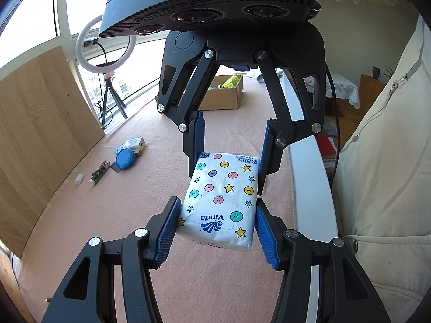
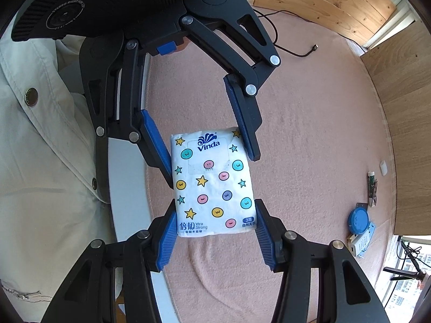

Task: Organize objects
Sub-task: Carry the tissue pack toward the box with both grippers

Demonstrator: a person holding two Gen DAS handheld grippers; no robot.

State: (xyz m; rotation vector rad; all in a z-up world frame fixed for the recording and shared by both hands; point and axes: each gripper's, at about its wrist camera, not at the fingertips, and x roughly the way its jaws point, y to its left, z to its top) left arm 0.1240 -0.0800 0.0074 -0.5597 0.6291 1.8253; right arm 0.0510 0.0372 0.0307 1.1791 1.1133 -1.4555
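A white Vinda tissue pack (image 1: 221, 199) printed with coloured dots and stars hangs just above the pink cloth (image 1: 134, 228), held from both ends. My left gripper (image 1: 217, 215) reaches in from the bottom of the left wrist view, its blue pads pressed on the pack's near sides. My right gripper (image 1: 231, 161) comes down from above and clamps the far end. In the right wrist view the tissue pack (image 2: 212, 183) sits between the right gripper (image 2: 215, 215) at the bottom and the left gripper (image 2: 210, 161) at the top.
On the cloth lie a blue round disc (image 1: 125, 159), white adapters (image 1: 132, 144), a small green circuit board (image 1: 99, 173) and a white cap (image 1: 79, 179). A cardboard box (image 1: 223, 94) stands at the far end. A wooden board (image 1: 40, 123) lines the left; a person's cream jacket (image 1: 382, 161) is right.
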